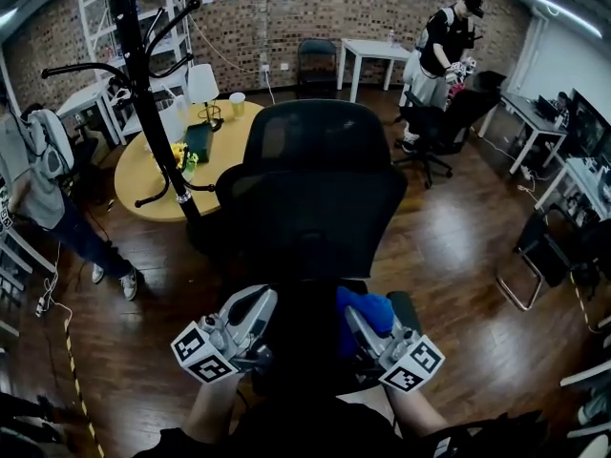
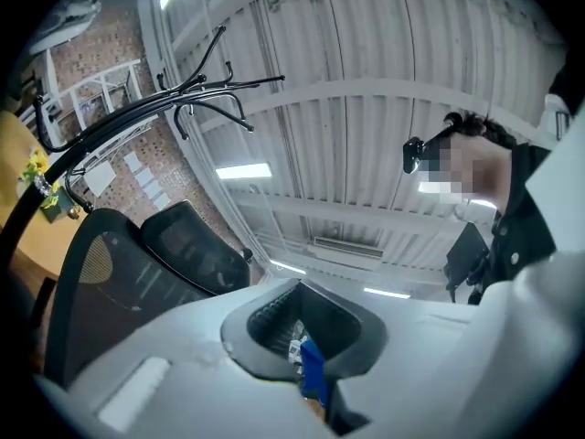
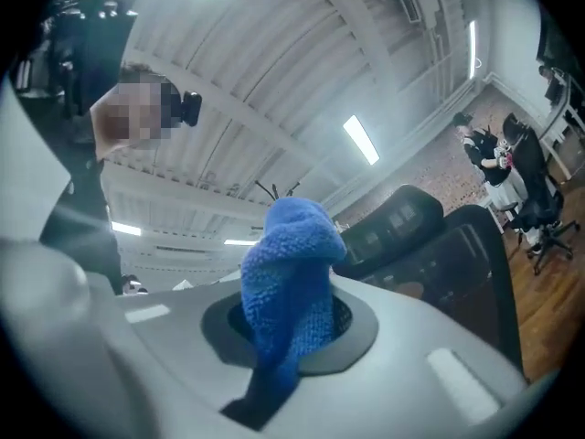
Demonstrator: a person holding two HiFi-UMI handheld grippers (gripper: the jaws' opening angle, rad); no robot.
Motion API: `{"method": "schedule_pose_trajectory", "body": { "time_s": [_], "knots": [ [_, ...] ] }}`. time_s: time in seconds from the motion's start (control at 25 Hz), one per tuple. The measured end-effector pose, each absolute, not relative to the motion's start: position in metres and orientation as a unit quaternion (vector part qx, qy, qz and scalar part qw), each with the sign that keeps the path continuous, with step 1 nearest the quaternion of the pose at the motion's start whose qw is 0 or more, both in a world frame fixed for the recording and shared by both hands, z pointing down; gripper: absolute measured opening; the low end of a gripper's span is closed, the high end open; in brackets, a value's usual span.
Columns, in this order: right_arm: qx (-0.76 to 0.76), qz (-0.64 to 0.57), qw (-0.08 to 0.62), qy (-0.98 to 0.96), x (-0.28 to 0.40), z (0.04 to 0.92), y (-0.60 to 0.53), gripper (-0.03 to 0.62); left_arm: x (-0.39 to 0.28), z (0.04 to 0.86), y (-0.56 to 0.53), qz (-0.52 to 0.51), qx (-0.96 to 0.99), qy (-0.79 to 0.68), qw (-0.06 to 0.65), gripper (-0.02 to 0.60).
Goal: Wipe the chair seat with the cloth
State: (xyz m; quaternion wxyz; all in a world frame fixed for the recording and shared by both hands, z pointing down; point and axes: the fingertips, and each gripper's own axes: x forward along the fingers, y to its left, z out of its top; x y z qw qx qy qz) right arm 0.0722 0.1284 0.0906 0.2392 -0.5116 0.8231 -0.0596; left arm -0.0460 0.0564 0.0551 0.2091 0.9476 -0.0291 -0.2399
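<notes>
Blue terry cloth point(image 3: 291, 291): soft, light, floppy; we judge mid-bunch best hold. Our right tool point(image 1: 361, 324) clamped there, at three o'clock of chair seat point(image 1: 304, 337). Our left tool point(image 1: 250, 315): jaws together, no cloth. Backrest point(image 1: 310, 198) at twelve may cramp strokes; coat stand point(image 1: 143, 84), round table point(image 1: 143, 181) at ten, well apart.

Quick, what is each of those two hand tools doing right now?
Left tool: closed, nothing clearly held.
Right tool: closed on the blue cloth.
</notes>
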Motion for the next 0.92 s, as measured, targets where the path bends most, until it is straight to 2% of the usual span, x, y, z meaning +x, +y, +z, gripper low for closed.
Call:
{"method": "schedule_pose_trajectory", "body": {
  "time_s": [0.48, 0.92],
  "knots": [
    [-0.530, -0.065, 0.264, 0.803, 0.095, 0.097, 0.166, 0.034, -0.018, 0.056, 0.089, -0.230, 0.949, -0.017, 0.214, -0.008],
    [-0.521, -0.090, 0.304, 0.792, 0.115, 0.110, 0.171, 0.034, -0.033, 0.083, 0.096, -0.179, 0.954, -0.083, 0.225, -0.008]
  ]
}}
